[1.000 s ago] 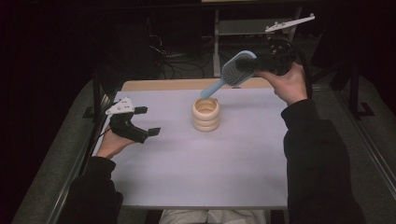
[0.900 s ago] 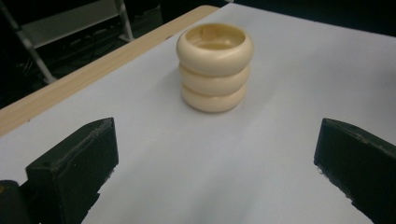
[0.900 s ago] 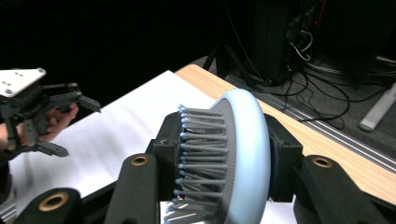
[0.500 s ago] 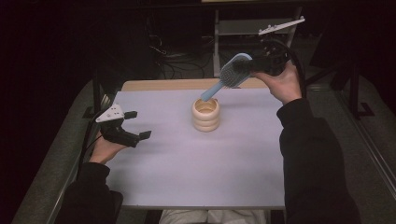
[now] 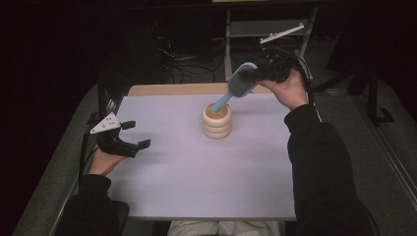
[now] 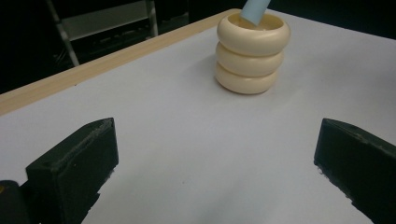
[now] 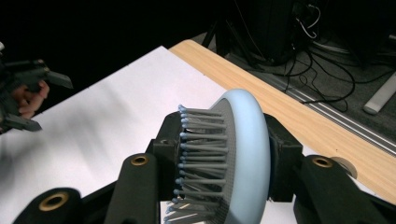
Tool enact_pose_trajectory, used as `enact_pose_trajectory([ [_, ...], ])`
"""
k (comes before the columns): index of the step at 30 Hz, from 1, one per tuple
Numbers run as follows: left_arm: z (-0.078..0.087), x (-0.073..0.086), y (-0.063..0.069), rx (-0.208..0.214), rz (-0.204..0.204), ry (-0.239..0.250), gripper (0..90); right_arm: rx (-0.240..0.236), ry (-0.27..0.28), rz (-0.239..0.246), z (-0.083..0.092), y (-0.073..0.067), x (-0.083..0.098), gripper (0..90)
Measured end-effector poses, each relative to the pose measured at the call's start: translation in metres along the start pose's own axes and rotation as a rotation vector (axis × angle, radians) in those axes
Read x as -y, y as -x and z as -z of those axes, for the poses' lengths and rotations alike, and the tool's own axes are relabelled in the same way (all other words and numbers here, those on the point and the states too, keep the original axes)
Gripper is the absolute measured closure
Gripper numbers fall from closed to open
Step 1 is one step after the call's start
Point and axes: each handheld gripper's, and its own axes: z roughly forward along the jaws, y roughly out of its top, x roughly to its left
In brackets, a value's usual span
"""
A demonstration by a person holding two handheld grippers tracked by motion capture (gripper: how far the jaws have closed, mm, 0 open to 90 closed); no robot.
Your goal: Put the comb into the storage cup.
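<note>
Since the earlier high view, the left gripper [image 5: 132, 136] has drawn back toward the left edge of the desk [image 5: 196, 187] and sunk a little, and the hairbrush [image 5: 236, 88] has come lower, its handle tip now at the mouth of the cream holder [image 5: 217, 121].

At the left edge, the left gripper sits low over the white surface, jaws spread wide with nothing between them (the left gripper view shows bare desk between the two black jaws). The person's left hand [image 5: 101, 161] grips it from behind, at the desk's left edge.

Toward the middle of the far edge stands the cream holder [image 6: 252, 52], a stack of three rounded rings, upright and well apart from the left gripper. The pale blue handle of the hairbrush [image 6: 254, 10] enters its open top at a slant.

Right of the holder, the right gripper [image 5: 263, 73] is raised above the far right part of the desk and clamps the hairbrush [image 7: 229, 158] by its head: one jaw presses on the bristle side, the other on the smooth blue back. The brush slants down and left from the gripper to the holder. The right hand [image 5: 290, 91] carries the gripper from beneath.
</note>
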Motion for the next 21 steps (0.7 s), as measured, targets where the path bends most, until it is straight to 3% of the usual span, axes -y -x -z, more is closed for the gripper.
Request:
enact_pose_trajectory([
  [10, 0.004, 0.015, -0.006, -0.021, 0.052, -0.008, 0.0, -0.002, -0.019, -0.012, -0.017, 0.005, 0.007, 55.7],
  [21, 0.005, 0.019, -0.002, -0.022, 0.056, 0.001, 0.0, -0.012, -0.067, -0.013, -0.045, 0.007, 0.015, 55.5],
])
